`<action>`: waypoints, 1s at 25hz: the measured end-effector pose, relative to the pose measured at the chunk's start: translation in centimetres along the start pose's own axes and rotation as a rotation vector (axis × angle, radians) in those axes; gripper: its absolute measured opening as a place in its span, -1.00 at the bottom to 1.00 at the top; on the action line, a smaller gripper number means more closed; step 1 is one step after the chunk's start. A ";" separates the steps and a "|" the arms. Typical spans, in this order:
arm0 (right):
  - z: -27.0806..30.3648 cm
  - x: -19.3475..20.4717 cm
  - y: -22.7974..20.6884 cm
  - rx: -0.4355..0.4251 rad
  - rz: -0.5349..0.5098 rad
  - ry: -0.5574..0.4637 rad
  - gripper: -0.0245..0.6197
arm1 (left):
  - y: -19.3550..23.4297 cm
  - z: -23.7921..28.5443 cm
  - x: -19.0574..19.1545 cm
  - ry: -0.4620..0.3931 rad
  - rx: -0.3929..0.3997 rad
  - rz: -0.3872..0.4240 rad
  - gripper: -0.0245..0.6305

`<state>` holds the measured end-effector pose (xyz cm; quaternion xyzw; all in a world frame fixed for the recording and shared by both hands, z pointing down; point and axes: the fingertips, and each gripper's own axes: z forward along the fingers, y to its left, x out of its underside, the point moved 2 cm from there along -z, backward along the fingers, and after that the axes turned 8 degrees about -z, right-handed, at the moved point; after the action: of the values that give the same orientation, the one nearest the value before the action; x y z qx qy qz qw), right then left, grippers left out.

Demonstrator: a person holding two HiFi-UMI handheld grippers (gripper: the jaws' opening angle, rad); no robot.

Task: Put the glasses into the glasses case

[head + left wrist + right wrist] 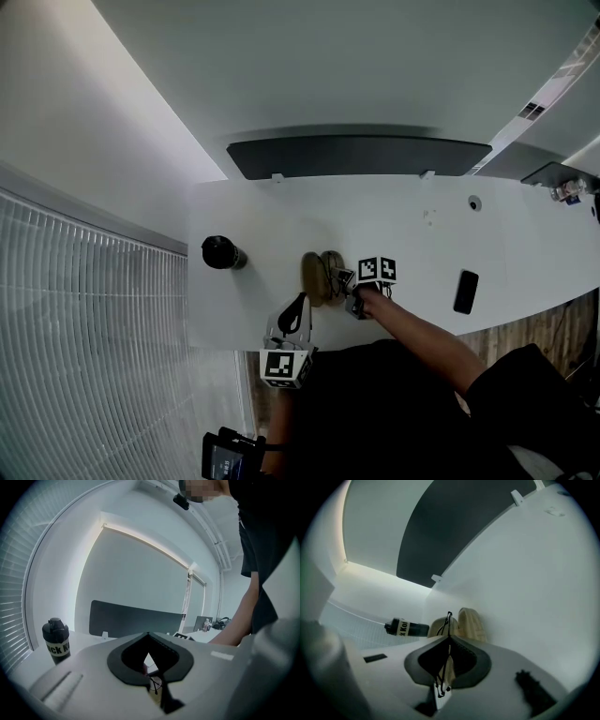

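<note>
Bottle far left, clear of action. My left gripper hovers near case, jaws together, empty. Case lies open mid-table, unheld. My right gripper pinched shut on glasses, frame poised just before case. Risks: thin frame twists or slips in pinch; frame snags rim; unsteadied case skids when pushed.

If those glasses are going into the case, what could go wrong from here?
The right gripper is clamped on the thin black wire glasses, and such a slim frame might twist or slip. The open tan glasses case sits on the smooth white table, so a nudge could slide it away.
</note>
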<state>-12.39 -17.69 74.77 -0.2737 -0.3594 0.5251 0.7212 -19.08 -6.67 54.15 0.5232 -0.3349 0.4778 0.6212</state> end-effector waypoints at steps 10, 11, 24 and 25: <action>-1.3 0.7 -4.6 0.148 -0.003 0.047 -0.87 | 0.0 0.6 0.1 0.027 0.018 -0.009 -0.90; -1.6 0.5 -4.8 0.152 -0.006 0.047 -0.87 | 0.0 0.8 0.6 0.034 0.022 -0.003 -0.90; -4.9 -2.0 -8.5 0.337 -0.165 0.109 -0.87 | -2.3 3.4 1.0 0.047 0.088 -0.022 -0.90; -5.2 -2.3 -8.8 0.356 -0.182 0.118 -0.86 | -2.5 3.4 1.0 0.048 0.095 -0.023 -0.90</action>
<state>-3.66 -22.63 77.97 -0.1386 -0.2412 0.4960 0.8225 -16.10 -9.68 55.04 0.5443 -0.2909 0.4984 0.6088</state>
